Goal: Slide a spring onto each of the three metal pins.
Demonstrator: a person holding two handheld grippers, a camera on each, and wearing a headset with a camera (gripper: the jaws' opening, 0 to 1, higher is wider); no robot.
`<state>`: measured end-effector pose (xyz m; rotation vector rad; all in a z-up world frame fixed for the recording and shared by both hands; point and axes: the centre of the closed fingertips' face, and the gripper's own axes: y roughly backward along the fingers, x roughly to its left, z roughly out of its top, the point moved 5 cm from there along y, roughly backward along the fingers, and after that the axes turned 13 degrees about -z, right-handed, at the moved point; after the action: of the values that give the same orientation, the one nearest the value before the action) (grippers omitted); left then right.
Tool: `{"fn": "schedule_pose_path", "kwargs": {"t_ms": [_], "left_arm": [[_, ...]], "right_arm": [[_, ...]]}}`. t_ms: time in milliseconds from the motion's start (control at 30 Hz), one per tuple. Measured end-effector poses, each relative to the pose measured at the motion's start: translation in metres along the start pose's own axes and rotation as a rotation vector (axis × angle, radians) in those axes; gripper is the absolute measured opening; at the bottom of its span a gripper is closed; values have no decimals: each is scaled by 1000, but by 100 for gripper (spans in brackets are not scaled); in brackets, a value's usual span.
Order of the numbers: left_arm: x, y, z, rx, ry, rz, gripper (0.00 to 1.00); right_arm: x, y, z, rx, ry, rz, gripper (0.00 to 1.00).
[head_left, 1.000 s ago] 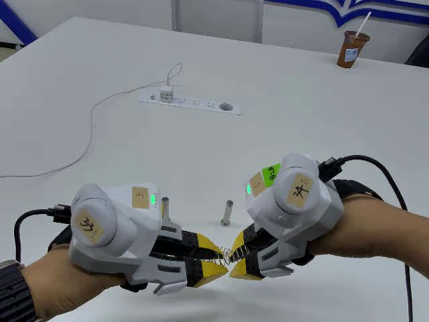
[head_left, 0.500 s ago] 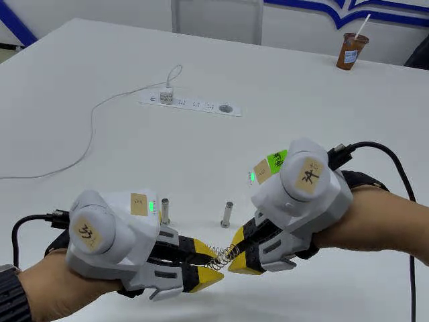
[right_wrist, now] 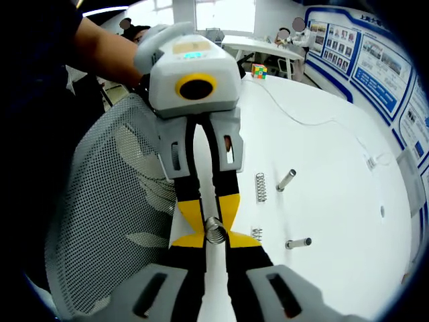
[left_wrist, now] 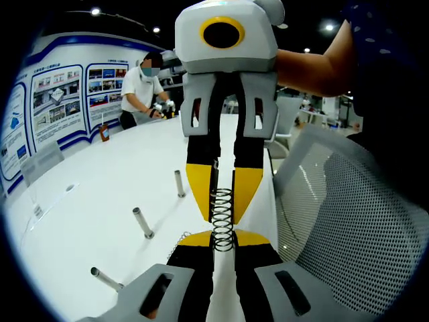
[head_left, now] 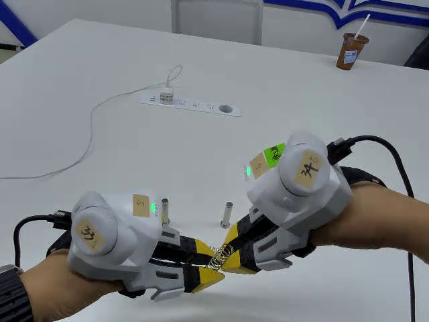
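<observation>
the spring [left_wrist: 222, 218] is off the worktop [left_wrist: 100, 194] and bridges my two tools, which sit nose to nose. in the head view only a few coils peek out between the yellow tips. the right gripper view takes it end-on, as a small ring. my left tool [left_wrist: 223, 243] is at a narrow slit and pinches the near end. my right tool [left_wrist: 223, 196], just as narrow, clamps the far end. how deep each end sits between the pads is hard to make out. left of my left tool stand the near pin [left_wrist: 106, 278], its lower end right at the tool's grey body, the middle pin [left_wrist: 142, 223] and the far pin [left_wrist: 179, 183]. the head view gives two pins just beyond the tips. right of my right tool a loose spring [right_wrist: 260, 186] lies just beside a pin.
</observation>
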<state>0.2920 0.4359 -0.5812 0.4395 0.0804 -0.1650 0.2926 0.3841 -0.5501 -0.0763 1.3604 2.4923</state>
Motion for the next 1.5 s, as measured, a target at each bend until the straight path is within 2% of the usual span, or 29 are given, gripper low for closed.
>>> {"fn": "schedule_pose_path", "kwargs": {"t_ms": [500, 933, 1267, 1500], "left_arm": [[1, -1, 1, -17, -1, 12, 10], [5, -2, 3, -25, -6, 30, 11], [5, -2, 2, -25, 7, 28, 14], [6, 2, 0, -29, 21, 38, 15]], "right_arm": [[0, 1, 4, -14, -15, 6, 13], [-3, 1, 6, -17, -8, -9, 12], [-5, 2, 3, 7, -3, -8, 12], [-13, 9, -3, 35, 4, -23, 12]]}}
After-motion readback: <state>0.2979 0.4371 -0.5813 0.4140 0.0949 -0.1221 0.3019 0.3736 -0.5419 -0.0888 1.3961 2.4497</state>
